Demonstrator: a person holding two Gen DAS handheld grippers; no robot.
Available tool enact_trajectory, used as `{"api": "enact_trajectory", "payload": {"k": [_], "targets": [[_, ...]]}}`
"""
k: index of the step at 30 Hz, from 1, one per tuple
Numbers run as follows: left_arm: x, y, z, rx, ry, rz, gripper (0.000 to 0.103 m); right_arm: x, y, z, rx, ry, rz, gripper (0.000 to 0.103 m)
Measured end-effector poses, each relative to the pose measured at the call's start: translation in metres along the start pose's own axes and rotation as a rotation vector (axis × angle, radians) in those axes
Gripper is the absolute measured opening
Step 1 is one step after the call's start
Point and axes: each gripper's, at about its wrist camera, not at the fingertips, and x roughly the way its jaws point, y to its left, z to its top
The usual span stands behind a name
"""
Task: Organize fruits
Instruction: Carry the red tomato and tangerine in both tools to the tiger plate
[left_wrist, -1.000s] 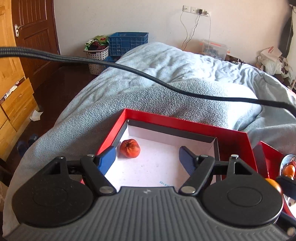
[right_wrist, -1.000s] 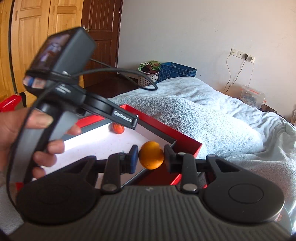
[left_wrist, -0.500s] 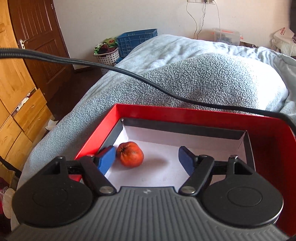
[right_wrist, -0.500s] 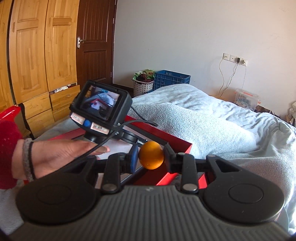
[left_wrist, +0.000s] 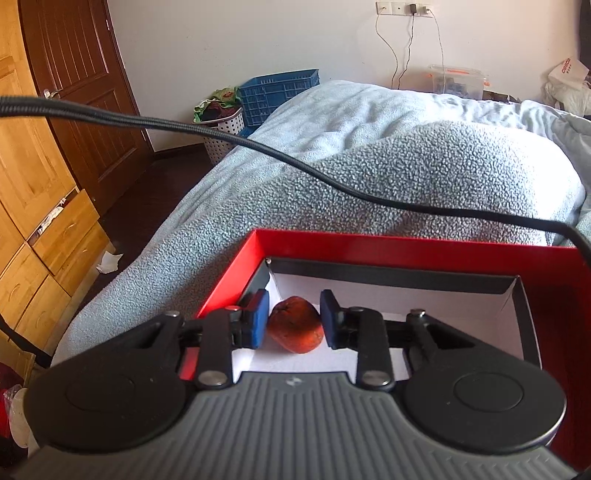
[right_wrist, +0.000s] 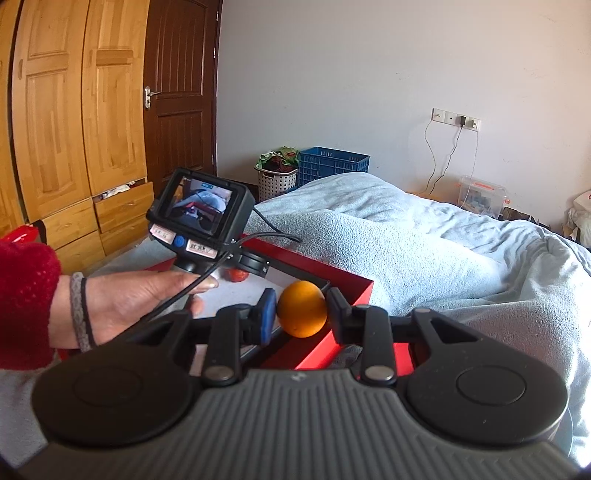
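A red box (left_wrist: 369, 245) with a white floor lies on the bed. In the left wrist view a wrinkled red-orange fruit (left_wrist: 295, 329) lies in the box's near left corner. My left gripper (left_wrist: 294, 318) has its blue pads close on either side of it, with a small gap showing by the left pad. In the right wrist view my right gripper (right_wrist: 301, 312) is shut on an orange (right_wrist: 301, 308), held above the box's near corner (right_wrist: 351, 299). The red-orange fruit (right_wrist: 238, 275) shows there under the left device.
A grey fleece blanket (left_wrist: 424, 177) covers the bed behind the box. A black cable (left_wrist: 258, 144) crosses the left wrist view. The person's hand (right_wrist: 140, 299) holds the left device over the box. A wardrobe, a brown door, a laundry basket (right_wrist: 277, 181) and a blue crate stand beyond.
My left gripper has moved left and down around the red-orange fruit and its jaws have narrowed on it. My right gripper still holds the orange, now a little further back from the box.
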Motion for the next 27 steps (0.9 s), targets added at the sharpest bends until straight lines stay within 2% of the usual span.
{"api": "enact_trajectory", "payload": {"k": [11,18,23,27], "targets": [[-0.038,0.025,-0.004,-0.036,0.014,-0.080,0.035,-0.016,-0.004,-0.004,0.000,-0.013,-0.030,0.033],[-0.100,0.047,0.011,0.011,-0.070,-0.172,0.035,-0.046,-0.024,-0.021,0.020,-0.012,-0.101,0.033],[-0.153,0.026,0.020,0.057,-0.130,-0.269,0.035,-0.067,-0.058,-0.057,0.061,0.058,-0.221,0.033],[-0.190,-0.023,0.015,0.094,-0.138,-0.400,0.035,-0.071,-0.091,-0.082,0.119,0.113,-0.296,0.033]]}}
